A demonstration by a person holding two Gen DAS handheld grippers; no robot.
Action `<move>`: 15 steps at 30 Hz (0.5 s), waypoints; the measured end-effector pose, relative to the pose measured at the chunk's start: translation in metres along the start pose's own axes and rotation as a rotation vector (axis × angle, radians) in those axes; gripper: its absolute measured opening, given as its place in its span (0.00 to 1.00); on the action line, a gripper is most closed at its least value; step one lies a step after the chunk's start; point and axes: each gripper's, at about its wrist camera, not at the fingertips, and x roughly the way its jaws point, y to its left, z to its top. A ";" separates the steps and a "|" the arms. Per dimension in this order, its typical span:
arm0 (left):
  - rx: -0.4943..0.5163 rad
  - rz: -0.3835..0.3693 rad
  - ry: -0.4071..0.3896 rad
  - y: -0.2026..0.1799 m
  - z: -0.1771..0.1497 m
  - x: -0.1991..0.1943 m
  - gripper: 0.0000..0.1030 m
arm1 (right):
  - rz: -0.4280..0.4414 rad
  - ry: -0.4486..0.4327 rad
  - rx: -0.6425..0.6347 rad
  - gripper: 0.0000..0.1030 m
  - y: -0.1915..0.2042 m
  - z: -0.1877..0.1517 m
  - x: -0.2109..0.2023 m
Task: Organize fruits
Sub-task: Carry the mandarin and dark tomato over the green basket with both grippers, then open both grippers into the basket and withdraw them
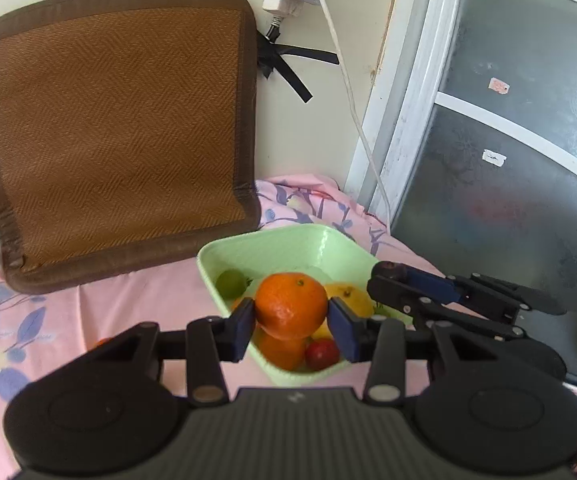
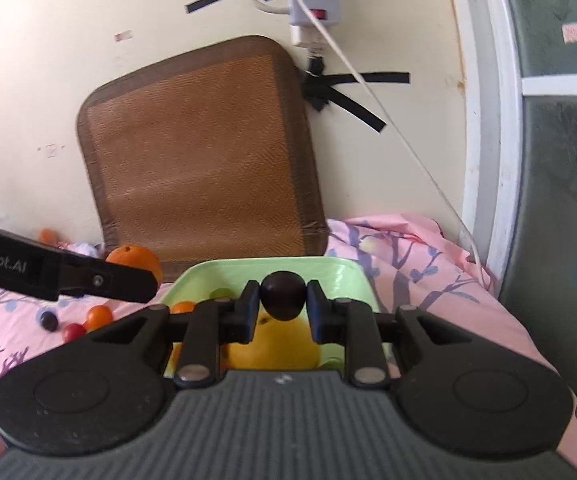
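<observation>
Left gripper (image 1: 291,326) clamps orange (image 1: 290,305), hiding part of green tray (image 1: 248,246).

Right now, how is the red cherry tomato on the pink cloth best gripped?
Probably across the widest middle of the red cherry tomato, from above: it is round and low on the pink cloth, with a small orange fruit close beside it.

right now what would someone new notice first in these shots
The round orange mandarin clamped in the left gripper over the pale green plastic tray of fruit. Beside it, the right gripper pinches a small dark purple round fruit over the same tray. Behind, a brown woven seat mat leans against the wall.
</observation>
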 end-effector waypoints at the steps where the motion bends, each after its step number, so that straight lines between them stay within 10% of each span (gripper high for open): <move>1: -0.001 0.000 0.010 -0.003 0.005 0.011 0.39 | -0.016 0.012 0.017 0.27 -0.007 0.001 0.009; 15: -0.110 -0.012 0.076 0.006 0.012 0.085 0.50 | -0.013 -0.012 0.081 0.32 -0.026 -0.009 0.026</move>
